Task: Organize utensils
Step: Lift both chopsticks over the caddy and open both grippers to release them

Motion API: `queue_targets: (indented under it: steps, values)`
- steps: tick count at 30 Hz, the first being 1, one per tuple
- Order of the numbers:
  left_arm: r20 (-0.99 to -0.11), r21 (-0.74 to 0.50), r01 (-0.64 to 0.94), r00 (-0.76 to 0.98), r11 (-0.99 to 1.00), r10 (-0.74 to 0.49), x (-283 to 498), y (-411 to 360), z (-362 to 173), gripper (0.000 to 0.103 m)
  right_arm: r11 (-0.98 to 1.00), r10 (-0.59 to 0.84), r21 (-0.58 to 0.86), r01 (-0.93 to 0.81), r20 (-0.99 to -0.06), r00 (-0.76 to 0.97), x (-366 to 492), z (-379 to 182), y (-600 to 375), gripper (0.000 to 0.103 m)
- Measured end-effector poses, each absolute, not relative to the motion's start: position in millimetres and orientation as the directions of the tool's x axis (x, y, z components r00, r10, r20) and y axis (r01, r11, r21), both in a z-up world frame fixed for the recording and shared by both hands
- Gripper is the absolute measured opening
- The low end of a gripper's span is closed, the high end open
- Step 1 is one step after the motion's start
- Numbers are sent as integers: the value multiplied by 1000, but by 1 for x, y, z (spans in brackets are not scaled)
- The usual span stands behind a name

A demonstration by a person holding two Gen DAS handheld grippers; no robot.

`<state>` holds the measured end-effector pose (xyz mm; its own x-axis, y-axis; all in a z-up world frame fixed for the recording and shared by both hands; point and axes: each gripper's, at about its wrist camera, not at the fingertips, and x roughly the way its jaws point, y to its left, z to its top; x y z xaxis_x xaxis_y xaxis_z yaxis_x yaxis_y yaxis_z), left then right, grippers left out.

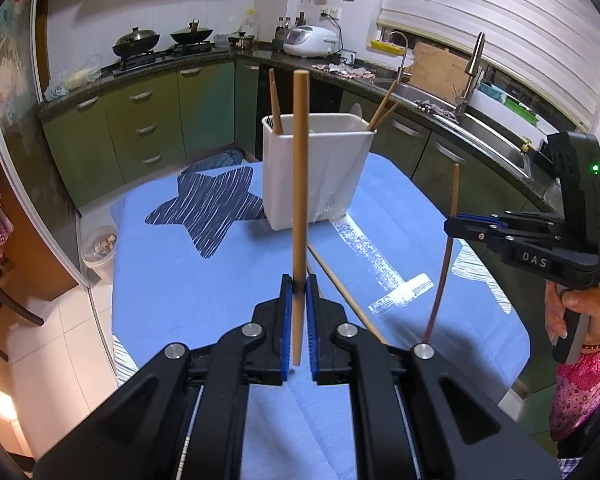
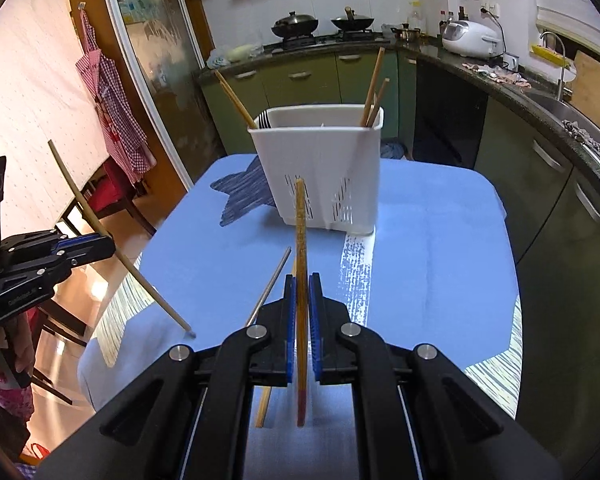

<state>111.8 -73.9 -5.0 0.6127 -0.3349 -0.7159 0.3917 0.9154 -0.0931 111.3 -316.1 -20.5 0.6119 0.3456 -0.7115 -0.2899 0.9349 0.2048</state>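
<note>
My left gripper [image 1: 299,284] is shut on a pale wooden chopstick [image 1: 300,160] that stands nearly upright in front of the white utensil holder [image 1: 312,168]. At the right edge of this view, my right gripper [image 1: 456,224] is shut on a darker, red-tipped chopstick [image 1: 446,256]. In the right wrist view, the right gripper [image 2: 301,284] clamps that orange-brown chopstick [image 2: 300,232], which is aimed at the holder [image 2: 320,168]. The left gripper [image 2: 100,244] with its pale chopstick [image 2: 140,276] is at the left. Several chopsticks [image 2: 372,84] stand in the holder.
A metal chopstick [image 2: 270,288] and a wooden one [image 2: 264,404] lie on the blue star-patterned cloth [image 2: 440,240] covering the table. Green cabinets and a sink [image 1: 480,120] curve behind. A chair [image 2: 112,196] and a bin [image 1: 100,246] stand left of the table.
</note>
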Motion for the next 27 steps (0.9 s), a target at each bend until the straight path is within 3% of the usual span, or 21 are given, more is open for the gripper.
queue_targets:
  steps: [10,20,27]
  values:
    - [-666,-92,435,642,896,-379,130,-92,43,7,933,356,183,-311,-606,711,107,52,-327,7]
    - [-495,-48,415,780,908,-383,188,-129,127,7,935,347,136,-326,-531,773,116,118,-331,7]
    - [-486,-37,360,809,932,-331,236,-152,115,7,935,347,137,-326,-526,776,128,127,-338,7]
